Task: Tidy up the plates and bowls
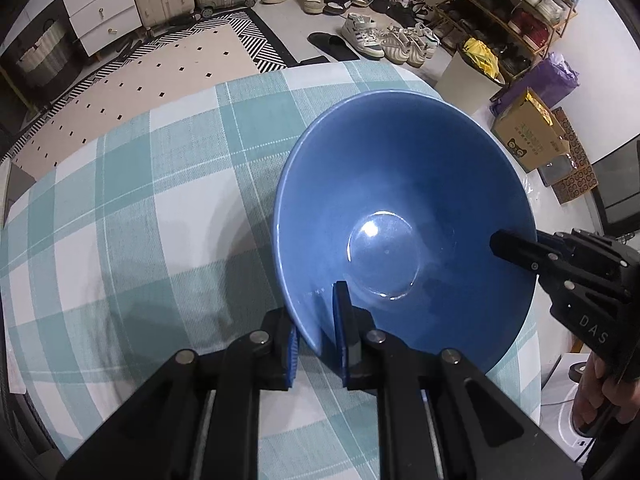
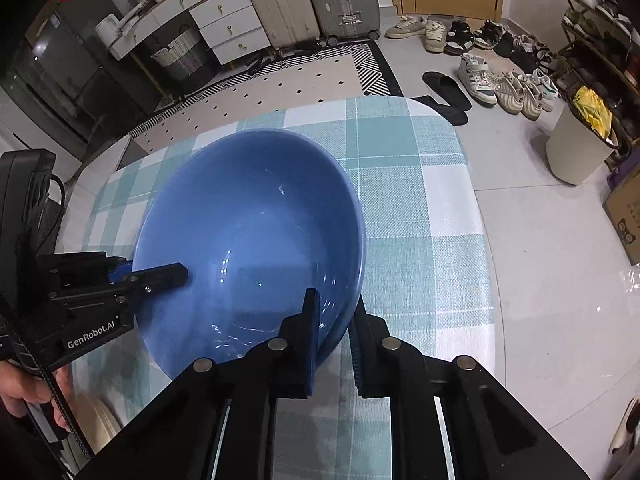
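While both tongs pinch the rim of one blue bowl (image 1: 404, 216), the step in hand is the pick-up of that bowl, with the lift apparently not yet begun.

The left tongs (image 1: 316, 344) are closed narrow on the bowl's near rim, one pad inside the wall and one outside. The right tongs (image 2: 334, 344) are closed the same way on the opposite side of the rim, one finger dipping into the bowl and the other pressed against its outer wall. Each gripper shows in the other's camera, reaching in over the rim from the side.

The bowl is empty and glossy, with a bright glare on its flat bottom. It sits over a table (image 2: 420, 240) covered in a teal and white check cloth, toward the table's far right corner. Whether its base touches the cloth cannot be told. A pale stack, perhaps plates (image 2: 98, 420), shows blurred at the table's near left edge.

Next, the move calls for both hands to rise together and level, so the rim does not twist or slip from the pads, then carry the bowl to wherever the dishes are gathered.
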A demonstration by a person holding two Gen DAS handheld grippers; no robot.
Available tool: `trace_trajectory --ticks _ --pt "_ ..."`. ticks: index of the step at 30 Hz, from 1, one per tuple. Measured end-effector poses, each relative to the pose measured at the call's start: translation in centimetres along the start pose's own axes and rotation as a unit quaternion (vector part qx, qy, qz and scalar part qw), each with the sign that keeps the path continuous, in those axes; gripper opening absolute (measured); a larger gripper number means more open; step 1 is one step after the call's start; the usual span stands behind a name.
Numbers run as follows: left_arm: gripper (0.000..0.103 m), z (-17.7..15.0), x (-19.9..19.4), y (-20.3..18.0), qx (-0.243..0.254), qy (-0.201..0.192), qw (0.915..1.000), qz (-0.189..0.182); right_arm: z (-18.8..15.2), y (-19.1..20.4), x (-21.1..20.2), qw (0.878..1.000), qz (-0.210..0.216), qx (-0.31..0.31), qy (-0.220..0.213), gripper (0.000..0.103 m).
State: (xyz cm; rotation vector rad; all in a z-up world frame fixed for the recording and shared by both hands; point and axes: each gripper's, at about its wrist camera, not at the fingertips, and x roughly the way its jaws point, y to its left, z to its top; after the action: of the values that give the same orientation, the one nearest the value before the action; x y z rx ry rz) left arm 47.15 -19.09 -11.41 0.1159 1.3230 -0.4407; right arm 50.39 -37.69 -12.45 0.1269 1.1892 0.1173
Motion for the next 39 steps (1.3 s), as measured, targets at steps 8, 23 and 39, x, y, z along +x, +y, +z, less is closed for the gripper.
trace_trajectory --ticks 8,23,39 --pt "0.014 -2.5 -2.0 -0.9 0.001 -0.006 1.0 0.001 -2.0 0.6 -2.6 1.0 0.011 0.002 -0.006 0.013" --pt "0.015 -10.8 -3.2 -2.6 0.014 -0.012 0.9993 0.034 -9.3 3.0 -3.6 0.999 0.027 -0.014 0.038 0.013" --pt "0.018 -13.4 -2.2 -2.5 0.025 0.004 0.9993 0.028 -11.2 4.9 -2.2 0.996 -0.027 -0.063 0.052 0.013"
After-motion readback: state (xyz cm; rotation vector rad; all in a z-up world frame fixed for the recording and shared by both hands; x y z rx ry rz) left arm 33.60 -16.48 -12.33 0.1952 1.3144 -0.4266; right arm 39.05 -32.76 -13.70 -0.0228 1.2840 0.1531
